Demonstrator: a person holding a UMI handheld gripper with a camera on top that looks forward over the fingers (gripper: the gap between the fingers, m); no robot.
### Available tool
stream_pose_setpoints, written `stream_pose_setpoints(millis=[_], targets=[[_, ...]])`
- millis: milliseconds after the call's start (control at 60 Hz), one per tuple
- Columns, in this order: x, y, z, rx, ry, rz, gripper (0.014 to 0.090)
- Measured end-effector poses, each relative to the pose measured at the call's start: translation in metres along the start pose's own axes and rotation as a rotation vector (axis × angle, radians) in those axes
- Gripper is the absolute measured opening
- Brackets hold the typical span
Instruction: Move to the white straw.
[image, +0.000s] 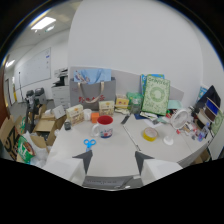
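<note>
The gripper (113, 161) is held high above the surface (120, 145), its 2 fingers spread wide with nothing between them. Just ahead of the left finger, a pair of blue-handled scissors (89, 143) is seen lying flat. Beyond the fingers, a white mug with a red rim (104, 127) is set near the middle, and a roll of yellow tape (149, 134) is placed to its right. Further right, a small white fan (179, 120) is stood upright. At the back, a grey tote bag (93, 94) and a green box (156, 94) are ranged against the wall.

The white straw cannot be made out with certainty from this height. The approach is judged barely begun. The straw must first be located, probably among the clutter beyond the mug, before the gripper is lowered toward it.
</note>
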Motion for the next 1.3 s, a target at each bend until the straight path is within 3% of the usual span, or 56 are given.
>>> stream_pose_setpoints(millis=[517,883,1300], targets=[[0.05,0.024,0.037,-0.043,0.017,0.009,0.0844],[0.087,0.042,0.119,-0.113,-0.022,-0.016,0.0841],[0.089,0.056,0.21,-0.203,-0.072,-0.022,0.0844]])
